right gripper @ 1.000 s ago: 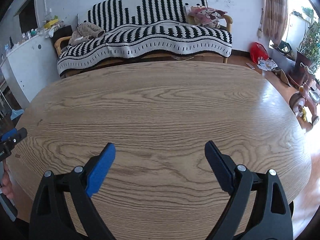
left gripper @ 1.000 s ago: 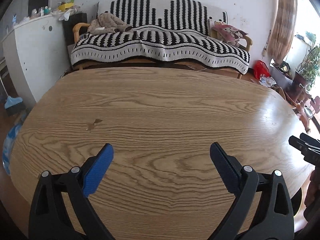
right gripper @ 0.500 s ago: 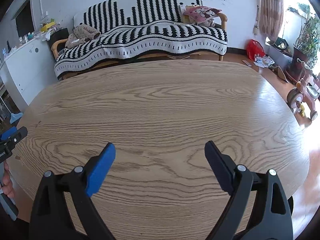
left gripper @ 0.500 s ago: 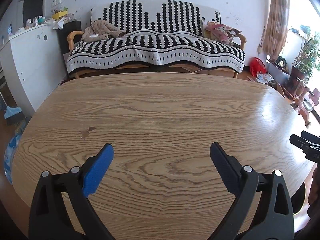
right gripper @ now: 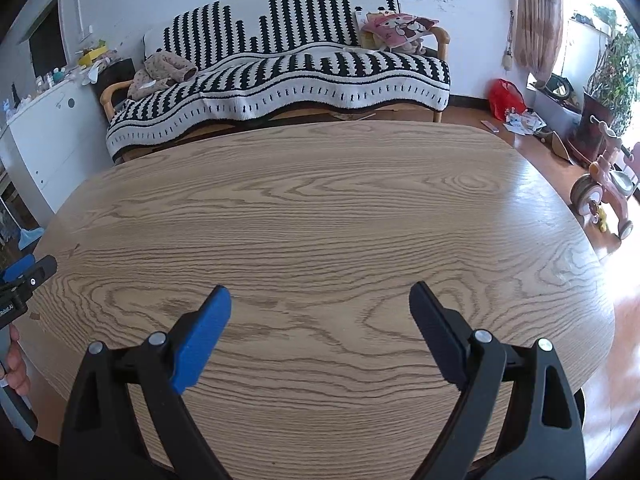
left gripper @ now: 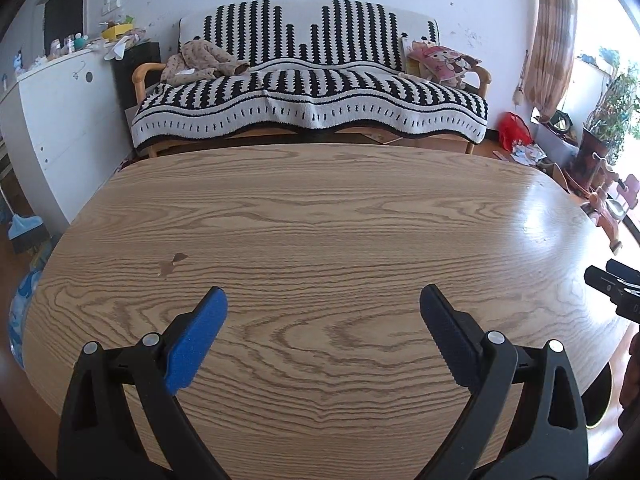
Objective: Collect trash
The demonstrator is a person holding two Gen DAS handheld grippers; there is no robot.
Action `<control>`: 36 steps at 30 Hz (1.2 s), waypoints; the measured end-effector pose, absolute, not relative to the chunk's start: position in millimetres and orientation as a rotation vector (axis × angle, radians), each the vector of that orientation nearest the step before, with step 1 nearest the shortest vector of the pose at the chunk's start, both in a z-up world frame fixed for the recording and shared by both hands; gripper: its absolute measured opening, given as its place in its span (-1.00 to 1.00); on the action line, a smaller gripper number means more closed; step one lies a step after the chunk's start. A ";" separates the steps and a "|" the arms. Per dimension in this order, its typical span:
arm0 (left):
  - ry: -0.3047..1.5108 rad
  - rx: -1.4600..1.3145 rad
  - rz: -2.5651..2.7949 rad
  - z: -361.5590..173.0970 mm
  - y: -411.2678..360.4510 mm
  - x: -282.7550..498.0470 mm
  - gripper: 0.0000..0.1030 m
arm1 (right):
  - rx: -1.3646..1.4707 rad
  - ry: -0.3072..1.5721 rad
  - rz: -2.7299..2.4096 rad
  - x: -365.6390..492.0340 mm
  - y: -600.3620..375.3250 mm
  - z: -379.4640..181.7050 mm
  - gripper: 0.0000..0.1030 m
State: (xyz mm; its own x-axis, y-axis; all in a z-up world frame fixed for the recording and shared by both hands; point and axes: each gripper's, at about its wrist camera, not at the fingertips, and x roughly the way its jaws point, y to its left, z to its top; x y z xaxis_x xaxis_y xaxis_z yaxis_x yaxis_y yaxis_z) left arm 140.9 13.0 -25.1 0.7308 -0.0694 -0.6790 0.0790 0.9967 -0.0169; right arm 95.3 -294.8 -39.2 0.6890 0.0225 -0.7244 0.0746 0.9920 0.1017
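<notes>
A wooden table (left gripper: 320,216) fills both wrist views, and I see no trash on it. A small brown stain (left gripper: 172,264) marks its left part. My left gripper (left gripper: 323,300) is open and empty above the near edge. My right gripper (right gripper: 320,298) is open and empty above the near edge too. The right gripper's tip shows at the right rim of the left wrist view (left gripper: 612,284). The left gripper's tip shows at the left rim of the right wrist view (right gripper: 24,276).
A sofa with a black-and-white striped blanket (left gripper: 312,96) stands behind the table. A white cabinet (left gripper: 56,120) stands at the left. A red bag (right gripper: 506,98), scattered papers (right gripper: 522,122) and a pink tricycle (right gripper: 604,188) are on the floor at the right.
Both views have tilted slightly, so the sofa sits a little differently in frame. Both grippers stay open and empty over the table.
</notes>
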 end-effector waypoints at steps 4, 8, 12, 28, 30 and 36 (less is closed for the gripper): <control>0.747 0.017 -0.085 -26.2 10.5 140.3 0.83 | 0.127 0.811 -0.029 97.0 -293.3 -38.6 0.70; 0.748 0.020 -0.088 -27.0 8.6 139.4 0.83 | 0.124 0.810 -0.029 97.3 -292.9 -38.4 0.70; 0.749 0.018 -0.088 -27.1 8.1 138.5 0.83 | 0.125 0.809 -0.029 97.4 -292.3 -38.3 0.70; 0.753 0.021 -0.093 -28.1 6.1 137.8 0.83 | 0.120 0.809 -0.025 97.4 -289.6 -39.3 0.70; 0.753 0.020 -0.093 -28.1 5.5 137.2 0.83 | 0.119 0.807 -0.024 97.3 -290.0 -39.0 0.70; 0.754 0.021 -0.093 -28.3 5.3 137.1 0.83 | 0.118 0.810 -0.027 97.9 -289.0 -38.2 0.70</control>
State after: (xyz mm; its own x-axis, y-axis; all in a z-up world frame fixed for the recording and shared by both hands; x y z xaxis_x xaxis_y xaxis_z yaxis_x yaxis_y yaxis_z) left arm 137.1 5.3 -28.3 0.7247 -0.0771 -0.6848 0.0923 0.9956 -0.0144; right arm 97.9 -289.0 -38.2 0.6899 0.0212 -0.7236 0.0694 0.9930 0.0953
